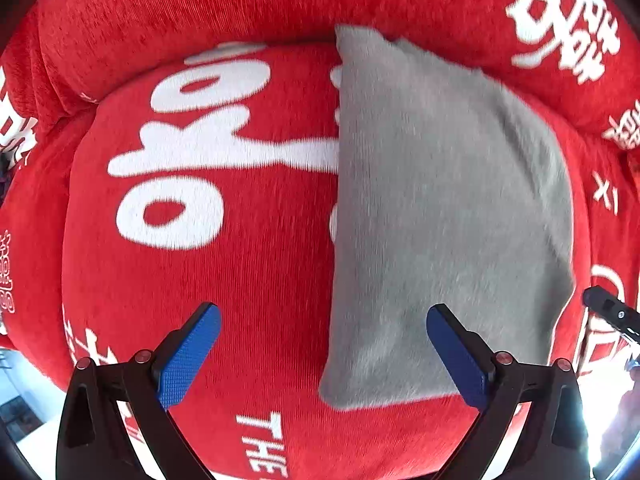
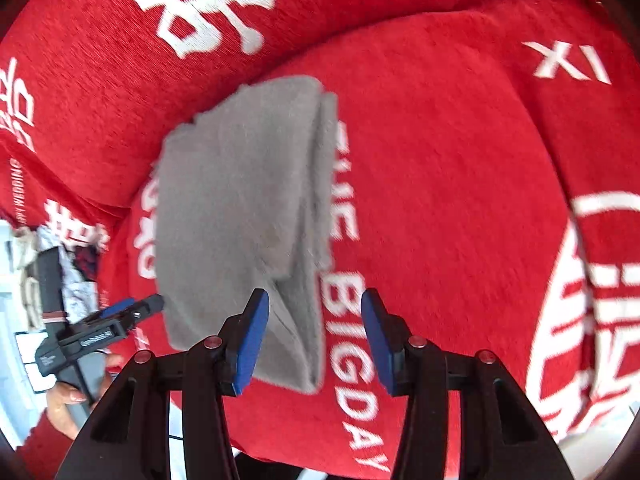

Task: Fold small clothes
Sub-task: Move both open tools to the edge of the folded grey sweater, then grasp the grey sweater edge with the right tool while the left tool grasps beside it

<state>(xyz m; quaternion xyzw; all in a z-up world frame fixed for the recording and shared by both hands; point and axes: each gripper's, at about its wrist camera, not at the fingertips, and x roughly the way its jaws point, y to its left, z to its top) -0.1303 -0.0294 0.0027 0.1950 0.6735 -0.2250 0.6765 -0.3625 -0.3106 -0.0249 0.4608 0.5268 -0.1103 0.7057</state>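
Grey and fleecy, a small folded garment (image 1: 440, 220) lies on a red plush cushion with white lettering (image 1: 240, 280), filling the centre and right of the left wrist view, its straight folded edge running down the middle of the frame. In the right wrist view the same grey piece (image 2: 240, 208) sits left of centre, its stacked layers visible along the right-hand side, so at least one fold appears to be done already.

The left gripper (image 1: 323, 354) stands wide open at the bottom of its frame, its blue-padded fingers (image 1: 188, 356) straddling the garment's near left corner and holding nothing. The right gripper (image 2: 315, 340) is also open and empty, poised over the garment's near edge at the lower centre of its frame; the left gripper shows again at the lower left of that view (image 2: 132, 312), just beside the cloth.

The work looks to stand between folds. The next move probably calls for pinching the near edge or corners, all layers together, and carrying them across without letting the soft stack slide apart on the cushion.
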